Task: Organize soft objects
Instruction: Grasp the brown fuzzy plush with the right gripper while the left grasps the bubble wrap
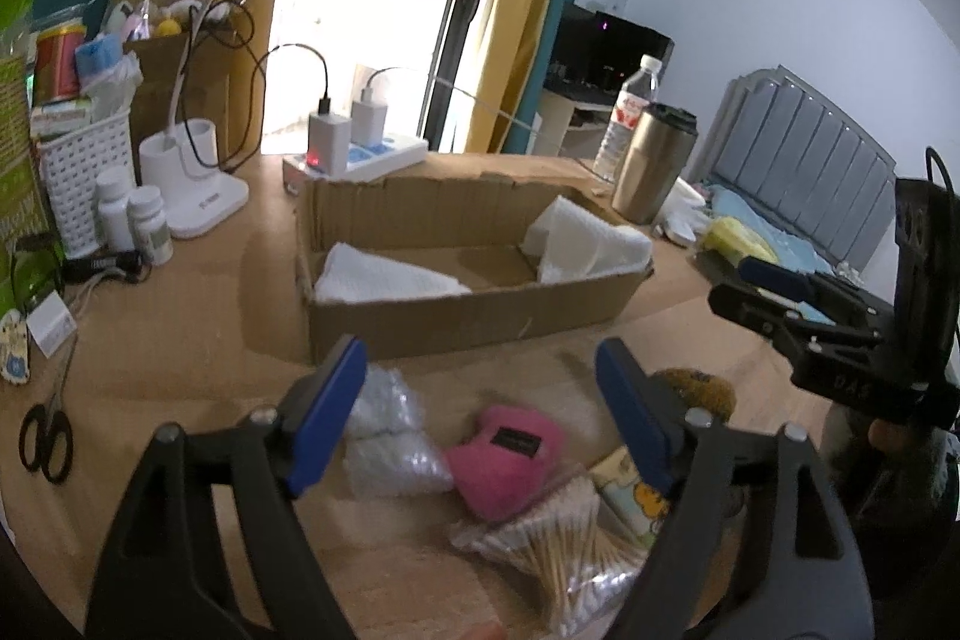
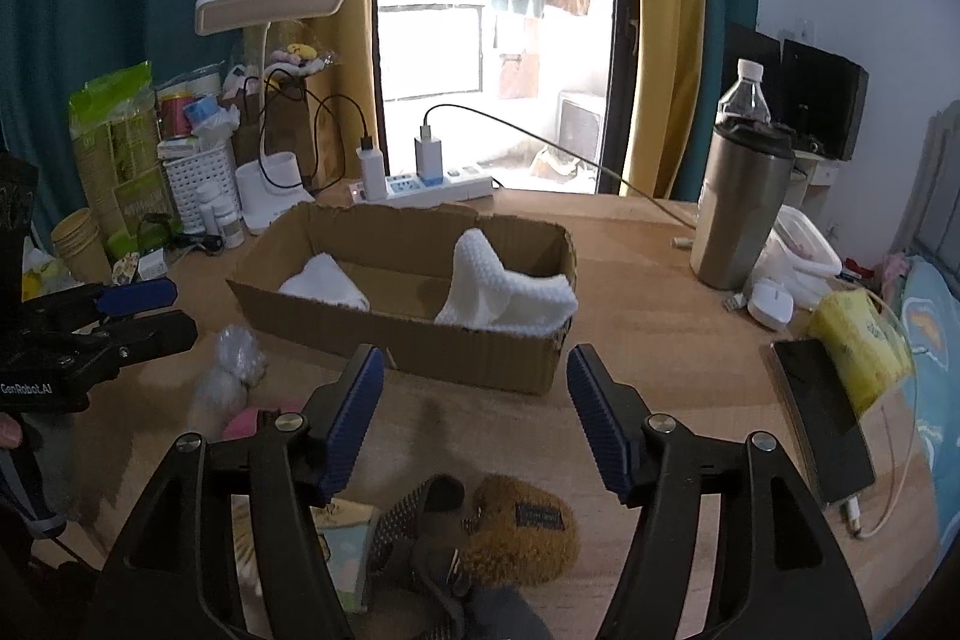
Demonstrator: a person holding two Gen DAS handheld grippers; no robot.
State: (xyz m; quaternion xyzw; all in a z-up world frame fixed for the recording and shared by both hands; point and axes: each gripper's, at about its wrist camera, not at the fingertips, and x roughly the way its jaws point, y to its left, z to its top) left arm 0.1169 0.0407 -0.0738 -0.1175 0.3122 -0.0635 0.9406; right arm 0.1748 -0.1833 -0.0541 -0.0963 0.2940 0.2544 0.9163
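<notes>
In front of the cardboard box (image 1: 468, 322) on the table (image 2: 660, 340): left tongs (image 1: 480, 418) wide open, empty, over pink plush (image 1: 507, 460). Right tongs (image 2: 474, 424) open, empty, over brown plush (image 2: 522, 526). Two white cloths (image 2: 510, 292) inside the box.

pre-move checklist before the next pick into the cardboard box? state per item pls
1. Left gripper open, nothing between the fingers: ok.
2. Right gripper open, nothing held: ok.
3. Cardboard box has bare floor between the two white cloths: ok.
4. Pink plush unobstructed below the left gripper: ok.
5. Brown plush free to lift: not ok, a grey studded item lies against it.
6. Cotton swab bag clear of the pink plush: cannot tell, their edges meet in the left wrist view.
</notes>
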